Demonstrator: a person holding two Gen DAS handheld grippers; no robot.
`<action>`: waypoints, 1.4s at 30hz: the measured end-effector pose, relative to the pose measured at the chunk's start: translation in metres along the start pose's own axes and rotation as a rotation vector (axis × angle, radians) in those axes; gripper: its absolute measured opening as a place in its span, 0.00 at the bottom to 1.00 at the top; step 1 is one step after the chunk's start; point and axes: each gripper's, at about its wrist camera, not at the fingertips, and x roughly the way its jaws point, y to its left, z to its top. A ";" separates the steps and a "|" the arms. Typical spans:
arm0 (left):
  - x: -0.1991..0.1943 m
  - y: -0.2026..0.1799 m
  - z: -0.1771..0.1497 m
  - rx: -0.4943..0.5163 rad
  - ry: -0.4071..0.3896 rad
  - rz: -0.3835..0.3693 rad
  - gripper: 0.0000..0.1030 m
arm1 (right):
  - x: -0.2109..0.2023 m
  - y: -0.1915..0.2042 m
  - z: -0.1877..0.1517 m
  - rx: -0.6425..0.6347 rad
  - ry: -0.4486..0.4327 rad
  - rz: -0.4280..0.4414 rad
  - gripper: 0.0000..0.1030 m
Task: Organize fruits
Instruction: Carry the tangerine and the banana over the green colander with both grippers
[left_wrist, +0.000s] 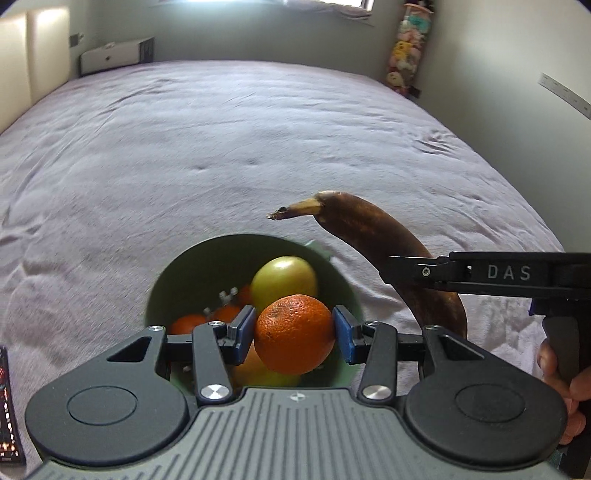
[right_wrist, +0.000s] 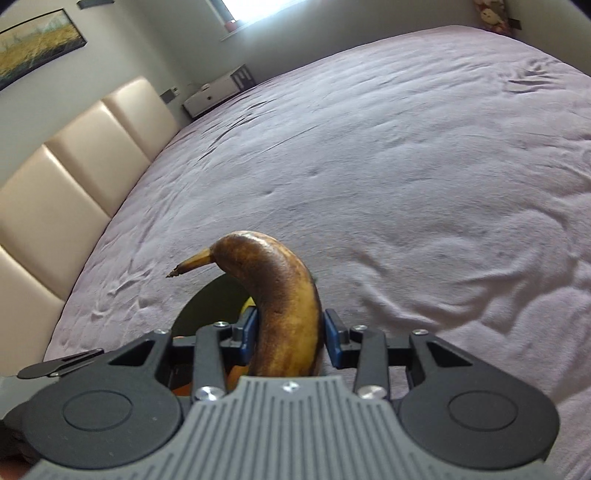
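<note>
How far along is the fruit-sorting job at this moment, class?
Done: the green bowl on the bed already holds a green apple and some orange fruit. In hand: the left gripper grips an orange above the bowl; the right gripper grips a browned banana beside it. Left: both still need setting down. No other loose fruit shows.

The left gripper (left_wrist: 294, 334) is matte black, with blue pads (left_wrist: 244, 332) on its jaws, silver screws at the linkage pivots, two round black discs and a ribbed grey housing between them. The right gripper (right_wrist: 290, 338) matches it, its side stamped "DAS" in pale letters. Bare fingers (left_wrist: 561, 373) show beside that lettering.
</note>
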 end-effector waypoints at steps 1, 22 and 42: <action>0.001 0.004 0.000 -0.010 0.007 0.004 0.50 | 0.004 0.004 0.000 -0.007 0.006 0.006 0.34; 0.037 0.056 -0.015 -0.152 0.191 0.015 0.50 | 0.078 0.053 -0.016 -0.284 0.069 -0.038 0.34; 0.044 0.073 -0.013 -0.232 0.213 -0.018 0.54 | 0.078 0.052 -0.015 -0.361 0.025 -0.045 0.34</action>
